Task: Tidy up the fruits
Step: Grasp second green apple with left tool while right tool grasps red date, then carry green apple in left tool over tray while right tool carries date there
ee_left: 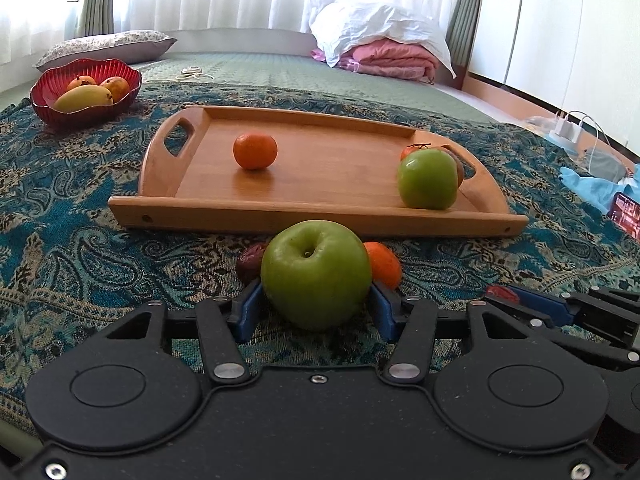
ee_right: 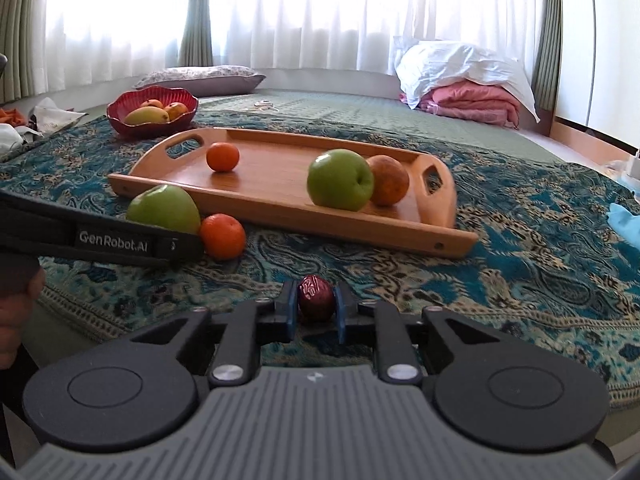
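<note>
- Behind the tray's green apple [ee_left: 427, 179], at right of the left wrist frame: mostly hidden orange fruit [ee_left: 412, 149] and brownish fruit [ee_left: 460, 168].
- Behind the near green apple [ee_left: 316, 274]: half-covered red date [ee_left: 250, 261] and orange [ee_left: 384, 264].
- Cut off at lower left edge of the right wrist frame: hand [ee_right: 16, 316].
- Too small to identify: white item on the bed [ee_right: 265, 105].

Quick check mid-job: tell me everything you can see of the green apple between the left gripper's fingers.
The green apple is smooth, glossy and evenly green, stem dimple tilted up toward the camera. It sits between the blue pads of the left gripper, which close against its sides, low over the patterned cloth, in front of the wooden tray. A small orange sits right behind it and a dark red date at its other side.
</note>
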